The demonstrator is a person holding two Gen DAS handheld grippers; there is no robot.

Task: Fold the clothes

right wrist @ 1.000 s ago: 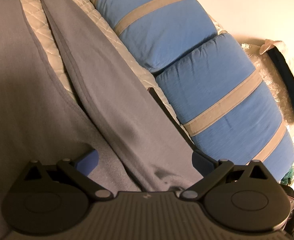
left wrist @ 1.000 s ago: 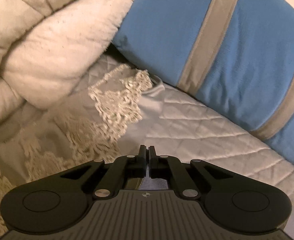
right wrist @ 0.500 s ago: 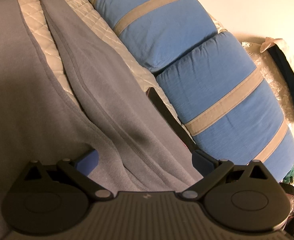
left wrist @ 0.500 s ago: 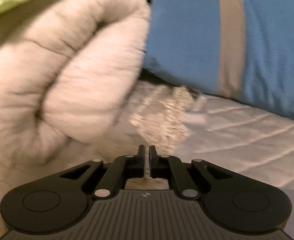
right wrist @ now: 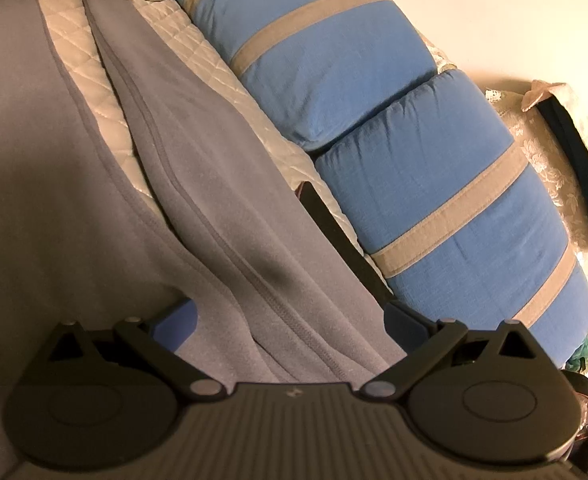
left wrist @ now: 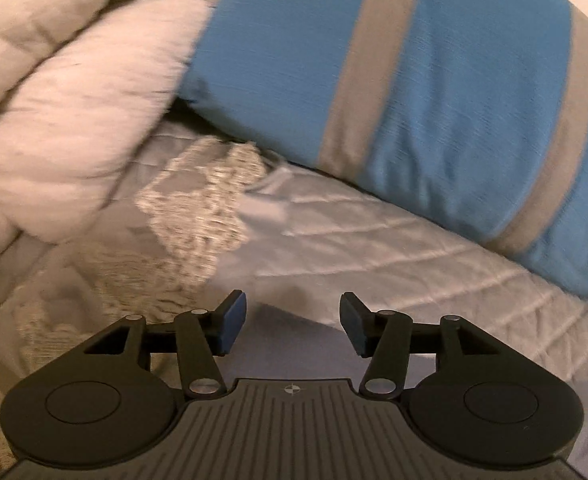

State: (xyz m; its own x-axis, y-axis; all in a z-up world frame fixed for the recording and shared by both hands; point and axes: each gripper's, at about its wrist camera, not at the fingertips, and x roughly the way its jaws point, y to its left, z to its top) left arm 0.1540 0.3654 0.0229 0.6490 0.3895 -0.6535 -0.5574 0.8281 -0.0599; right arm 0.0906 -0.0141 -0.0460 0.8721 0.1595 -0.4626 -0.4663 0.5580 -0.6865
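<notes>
So here's where I'm at, taking the grey-blue garment (right wrist: 214, 184) as the landmark for everything. My right gripper (right wrist: 290, 320) sits right over its near end with the jaws spread wide, one blue pad on each side of the folded strip of fabric, and as far as I can tell they aren't pinching it, just straddling. That strip runs long and narrow away from me, up and to the left, and its far end is where my left gripper (left wrist: 292, 322) is. Over there the jaws are opening; only a sliver of the same cloth shows under them, nothing gripped between the pads. So the long axis runs hand to hand, and my guess is the right one is better placed for the next grab since the cloth is already between its fingers. Beside the garment on the pillow side, a strip of quilted bedspread (right wrist: 198, 60) shows, then a dark flat thing (right wrist: 333, 224) I can't identify, then the blue striped pillows (right wrist: 433, 184). Farthest out past the left end is a lumpy cream comforter (left wrist: 78, 92).
</notes>
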